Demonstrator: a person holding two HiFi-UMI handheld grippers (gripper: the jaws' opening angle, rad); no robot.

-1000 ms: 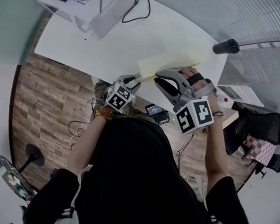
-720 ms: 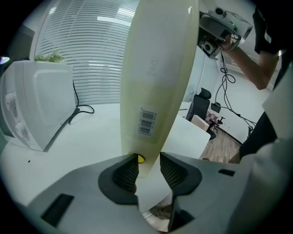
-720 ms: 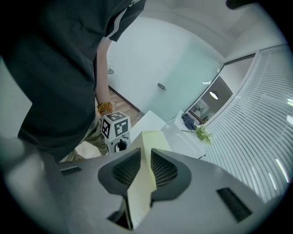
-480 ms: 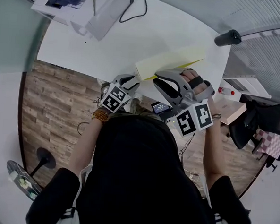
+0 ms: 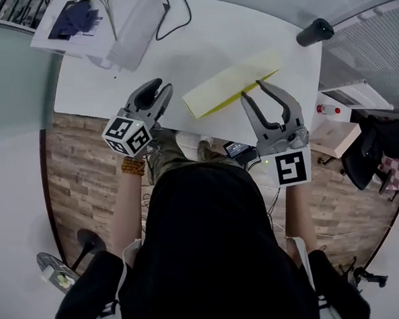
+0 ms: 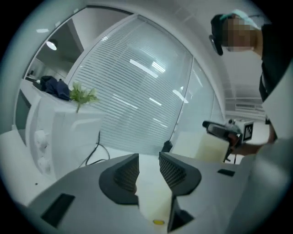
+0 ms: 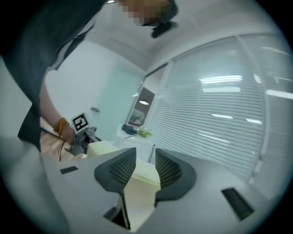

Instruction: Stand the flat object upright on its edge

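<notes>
The yellow flat panel [image 5: 228,83] appears to stand on its long edge near the front of the white worktop [image 5: 214,35]. Its near end sits just ahead of the right claw [image 5: 254,93], whose jaws are opening, pads off it. The empty left claw [image 5: 160,89], jaws apart and closing slightly, hangs apart to the left. A slow, straight pull-back looks wisest, lest a jaw clip and topple the panel.

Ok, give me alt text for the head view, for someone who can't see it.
A long pale-yellow flat object appears to stand on its edge on a white table, seen from above. The right tongs are opening right beside it without pressing on it; the left tongs, closing with nothing between them, are apart from it.
</notes>
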